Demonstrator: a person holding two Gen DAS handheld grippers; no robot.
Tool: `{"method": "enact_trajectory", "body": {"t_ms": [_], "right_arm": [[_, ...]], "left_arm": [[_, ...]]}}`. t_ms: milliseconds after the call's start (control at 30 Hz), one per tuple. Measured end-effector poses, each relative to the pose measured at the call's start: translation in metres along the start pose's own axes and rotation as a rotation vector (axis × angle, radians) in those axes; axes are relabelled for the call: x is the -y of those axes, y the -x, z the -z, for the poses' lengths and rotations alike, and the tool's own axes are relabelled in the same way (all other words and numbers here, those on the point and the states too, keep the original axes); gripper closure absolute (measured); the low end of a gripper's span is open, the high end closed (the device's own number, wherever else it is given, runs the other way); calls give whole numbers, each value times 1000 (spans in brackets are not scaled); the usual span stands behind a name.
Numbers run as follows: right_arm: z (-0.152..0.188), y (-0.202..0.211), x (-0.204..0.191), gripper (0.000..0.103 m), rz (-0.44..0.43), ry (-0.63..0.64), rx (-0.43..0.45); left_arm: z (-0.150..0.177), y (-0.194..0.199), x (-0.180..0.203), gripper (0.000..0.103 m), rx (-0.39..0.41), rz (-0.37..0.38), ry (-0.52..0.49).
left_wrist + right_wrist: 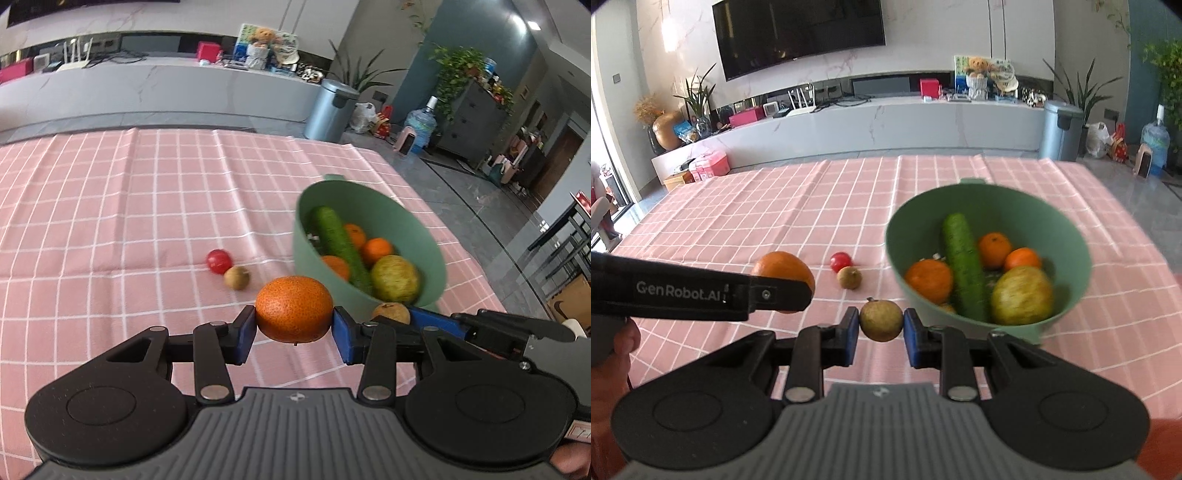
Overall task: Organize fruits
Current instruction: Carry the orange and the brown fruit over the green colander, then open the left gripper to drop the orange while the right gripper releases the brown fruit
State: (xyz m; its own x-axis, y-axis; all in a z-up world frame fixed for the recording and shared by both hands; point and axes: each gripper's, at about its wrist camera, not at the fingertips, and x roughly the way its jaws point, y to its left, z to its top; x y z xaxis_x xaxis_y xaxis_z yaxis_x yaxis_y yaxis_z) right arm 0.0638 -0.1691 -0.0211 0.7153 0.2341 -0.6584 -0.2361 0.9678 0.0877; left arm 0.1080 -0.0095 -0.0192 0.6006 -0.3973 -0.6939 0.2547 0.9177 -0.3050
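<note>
The left gripper (294, 326) is clamped on an orange tangerine (294, 308), its 2 blue pads pressing the fruit from either side and holding it above the pink checked tablecloth (110, 206). Just to its right, the right gripper (880, 329) pinches a small brownish round fruit (881, 319) between its own 2 blue pads, also lifted clear of the cloth. Beyond both grippers, toward the table's right edge, stands a green bowl (1067, 236) tilted toward the cameras. Inside it lie a long green cucumber (962, 266), 3 tangerines (929, 280) and a larger yellow-green fruit (1022, 295) nearest the front rim. On the cloth just left of the bowl, near the table's middle, a small red fruit (841, 261) and another small brown fruit (849, 277) sit touching each other. The far half of the tablecloth runs back to the table's far edge.
</note>
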Motion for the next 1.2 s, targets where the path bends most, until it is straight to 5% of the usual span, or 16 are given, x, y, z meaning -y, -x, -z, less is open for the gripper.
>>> {"method": "enact_trajectory", "body": {"t_ms": [533,1200], "right_arm": [[-24,26,84,81,126,79,17],[-49,-44,123,82,188,219,-116]], "left_arm": [[-33,-44,80,54,-32,75,-234],[-55,-129,98,53,-148,90,-277]]}}
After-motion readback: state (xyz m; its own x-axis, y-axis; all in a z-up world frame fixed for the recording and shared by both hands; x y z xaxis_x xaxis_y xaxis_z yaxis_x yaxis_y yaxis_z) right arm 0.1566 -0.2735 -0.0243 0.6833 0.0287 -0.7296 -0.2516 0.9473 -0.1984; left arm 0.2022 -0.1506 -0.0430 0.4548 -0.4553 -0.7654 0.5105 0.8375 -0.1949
